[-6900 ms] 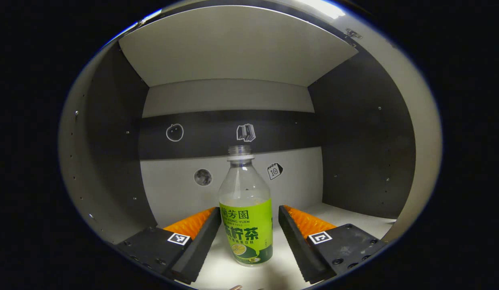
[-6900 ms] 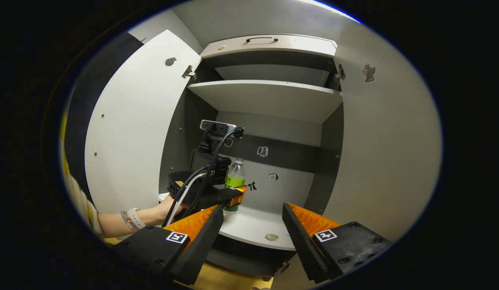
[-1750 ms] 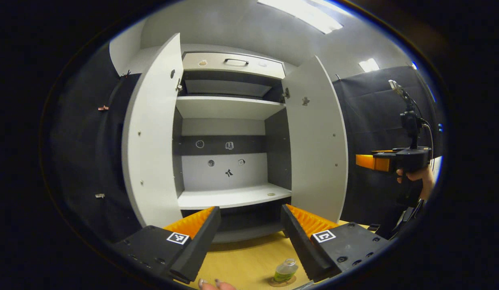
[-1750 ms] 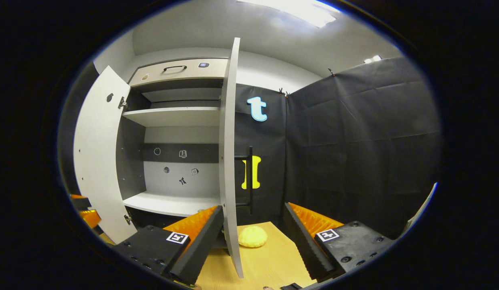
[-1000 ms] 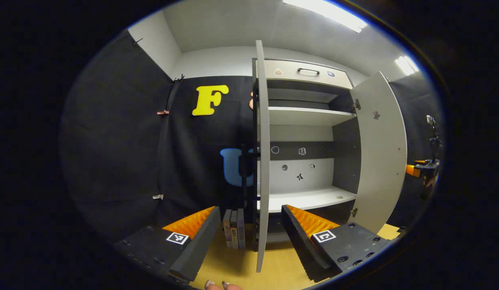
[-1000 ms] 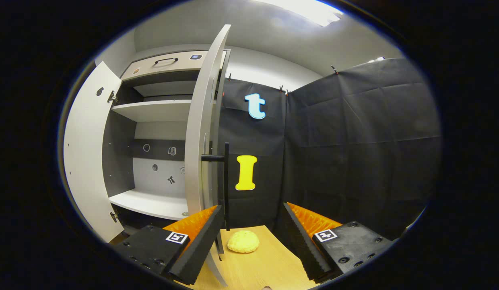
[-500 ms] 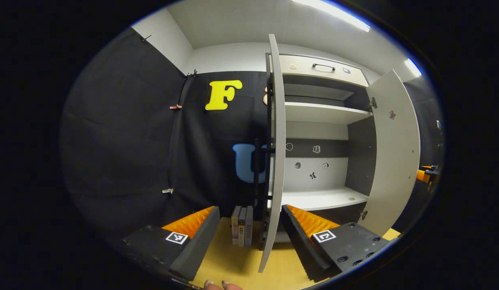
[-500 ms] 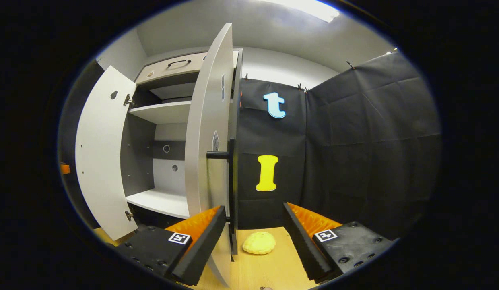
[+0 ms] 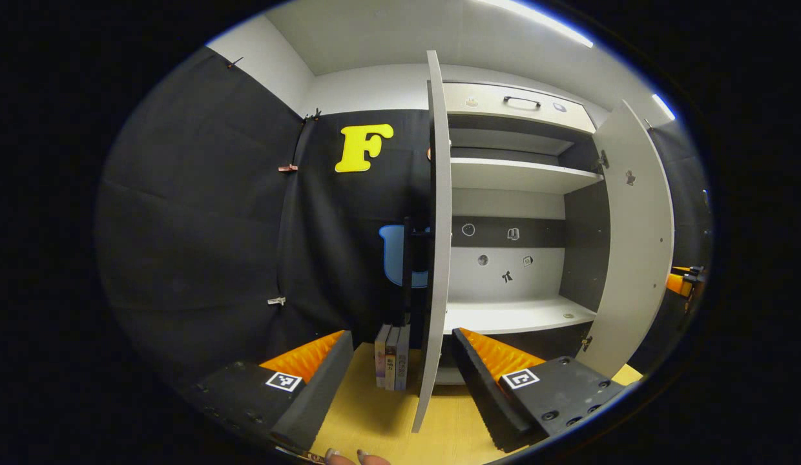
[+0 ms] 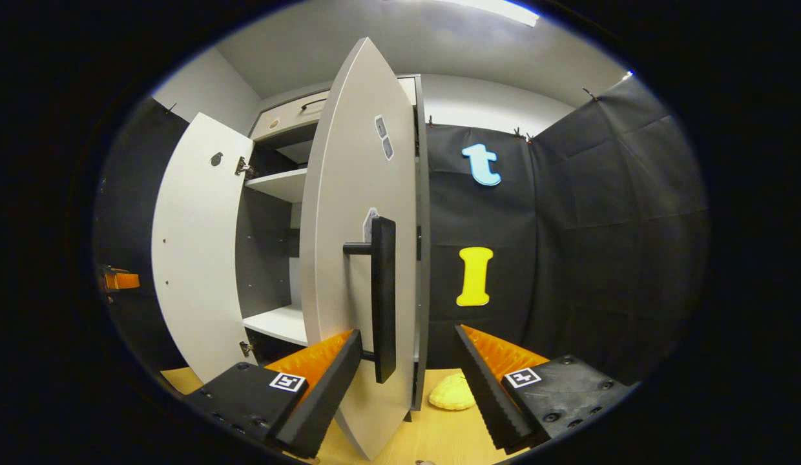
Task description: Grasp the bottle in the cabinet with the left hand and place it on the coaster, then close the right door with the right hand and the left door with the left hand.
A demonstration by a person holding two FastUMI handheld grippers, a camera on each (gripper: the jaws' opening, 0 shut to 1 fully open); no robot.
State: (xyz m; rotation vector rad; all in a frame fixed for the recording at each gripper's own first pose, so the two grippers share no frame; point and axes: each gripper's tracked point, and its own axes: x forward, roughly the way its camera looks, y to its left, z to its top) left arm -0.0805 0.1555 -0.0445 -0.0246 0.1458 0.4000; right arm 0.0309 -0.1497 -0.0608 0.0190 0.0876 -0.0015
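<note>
In the left gripper view the cabinet's left door stands open and edge-on, its black handle on the far side. Its lower edge sits between the fingers of my open left gripper. Past it are the cabinet shelf and the open right door. In the right gripper view the right door shows its outer face, with its black bar handle just above and between the fingers of my open right gripper. Neither gripper holds anything.
Several books stand on the wooden table left of the left door. A yellow lump lies on the table behind the right door. The other gripper shows far left, beyond the left door.
My right gripper has come round to the outer side of the right door, whose face and handle now look wider and nearer. The left gripper view has barely shifted.
</note>
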